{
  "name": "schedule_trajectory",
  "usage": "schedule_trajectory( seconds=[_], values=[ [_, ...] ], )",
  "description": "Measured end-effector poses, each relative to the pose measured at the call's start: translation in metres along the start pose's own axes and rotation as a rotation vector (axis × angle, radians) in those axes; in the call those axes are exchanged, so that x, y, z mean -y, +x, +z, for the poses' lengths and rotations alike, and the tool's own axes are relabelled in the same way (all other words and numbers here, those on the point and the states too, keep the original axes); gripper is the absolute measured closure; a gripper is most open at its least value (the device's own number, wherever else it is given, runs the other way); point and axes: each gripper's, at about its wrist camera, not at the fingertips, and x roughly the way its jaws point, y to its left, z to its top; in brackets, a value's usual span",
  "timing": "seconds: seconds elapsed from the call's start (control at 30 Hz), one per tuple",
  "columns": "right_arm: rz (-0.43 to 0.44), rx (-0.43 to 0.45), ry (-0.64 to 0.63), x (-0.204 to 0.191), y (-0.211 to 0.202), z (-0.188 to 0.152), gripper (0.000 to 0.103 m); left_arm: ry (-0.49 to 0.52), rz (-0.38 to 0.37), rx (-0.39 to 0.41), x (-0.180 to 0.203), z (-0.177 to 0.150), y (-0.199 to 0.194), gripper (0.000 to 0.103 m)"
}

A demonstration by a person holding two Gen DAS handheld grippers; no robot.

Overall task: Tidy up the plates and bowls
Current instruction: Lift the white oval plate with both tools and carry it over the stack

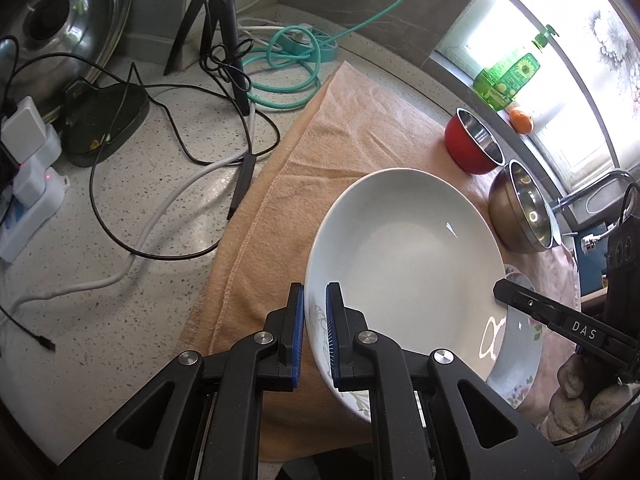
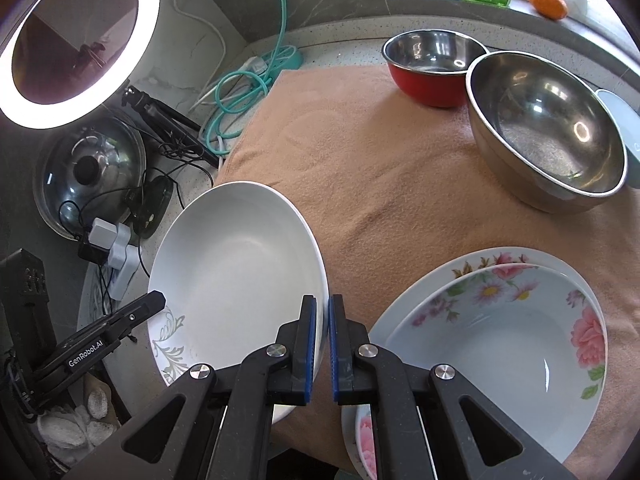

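Observation:
A white deep plate [image 1: 404, 256] with a grey leaf pattern is held tilted above the peach towel [image 1: 352, 128]. My left gripper [image 1: 315, 334] is shut on its near left rim. My right gripper [image 2: 322, 342] is shut on the plate's [image 2: 236, 264] right rim; one of its fingers [image 1: 532, 308] shows at the plate's far side in the left wrist view. Floral plates [image 2: 500, 320] lie stacked on the towel [image 2: 380, 160] right of my right gripper. A red bowl [image 2: 430, 66] and a steel bowl [image 2: 548, 128] stand at the towel's back.
Cables, a teal power strip [image 1: 304, 46], a tripod [image 1: 224, 28], white chargers [image 1: 28, 168] and a glass pot lid [image 2: 86, 172] crowd the speckled counter to the left. A ring light [image 2: 76, 40] stands at back left. A green bottle [image 1: 508, 76] and an orange [image 2: 548, 2] sit on the window sill.

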Motion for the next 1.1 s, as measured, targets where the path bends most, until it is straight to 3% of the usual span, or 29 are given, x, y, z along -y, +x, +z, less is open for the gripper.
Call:
schedule_trajectory(
  seconds=[1.1],
  values=[
    [-0.089,0.096,0.198,0.104,-0.08,-0.049,0.097,0.203,-0.115,-0.058,0.119,-0.019,0.025,0.094]
  ],
)
